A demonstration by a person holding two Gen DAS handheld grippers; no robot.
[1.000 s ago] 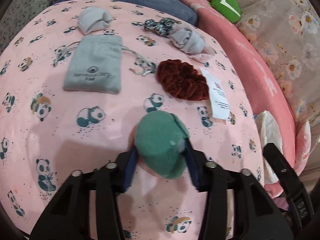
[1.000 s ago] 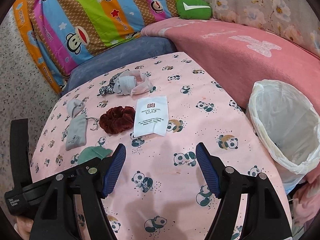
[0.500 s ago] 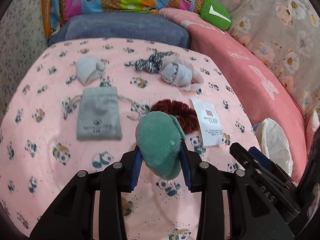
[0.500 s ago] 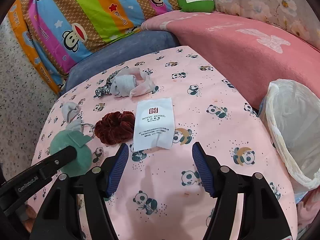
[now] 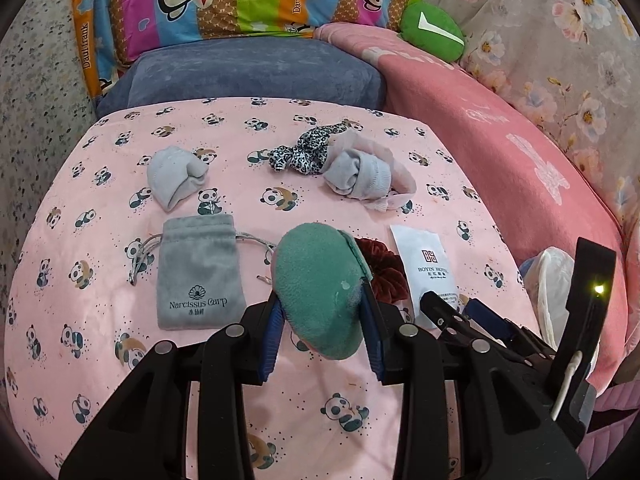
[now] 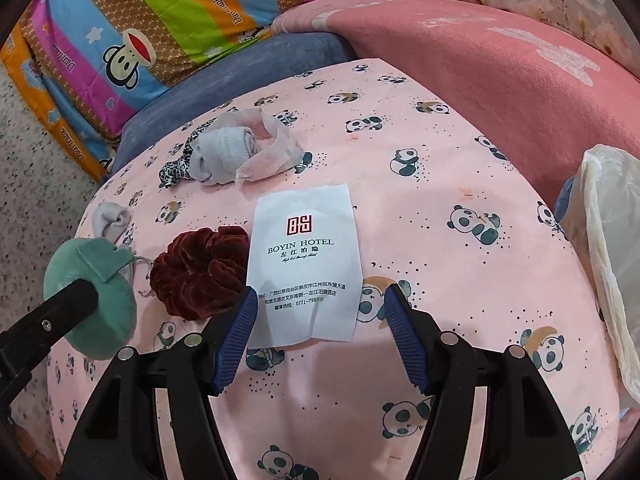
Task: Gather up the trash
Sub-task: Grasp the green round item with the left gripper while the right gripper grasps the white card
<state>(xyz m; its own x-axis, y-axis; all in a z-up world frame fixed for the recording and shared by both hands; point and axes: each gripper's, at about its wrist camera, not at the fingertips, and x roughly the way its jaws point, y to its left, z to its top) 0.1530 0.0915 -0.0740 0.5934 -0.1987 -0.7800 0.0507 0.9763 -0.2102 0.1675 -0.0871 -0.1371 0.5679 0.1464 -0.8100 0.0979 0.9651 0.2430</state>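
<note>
My left gripper is shut on a green felt pouch and holds it above the pink panda cloth; the pouch also shows in the right wrist view. My right gripper is open, its blue pads on either side of the near end of a white Boyin Hotel paper packet, just above it. The packet also shows in the left wrist view. A bin lined with a white plastic bag stands at the right edge of the cloth.
On the cloth lie a dark red scrunchie, a grey drawstring pouch, a grey sock, a leopard-print tie and a rolled grey sock on a pink wrapper. Cushions and a pink blanket lie behind.
My left gripper closed on the green pouch and lifted it off the cloth. My right gripper moved forward and down until its open fingers frame the white packet.
</note>
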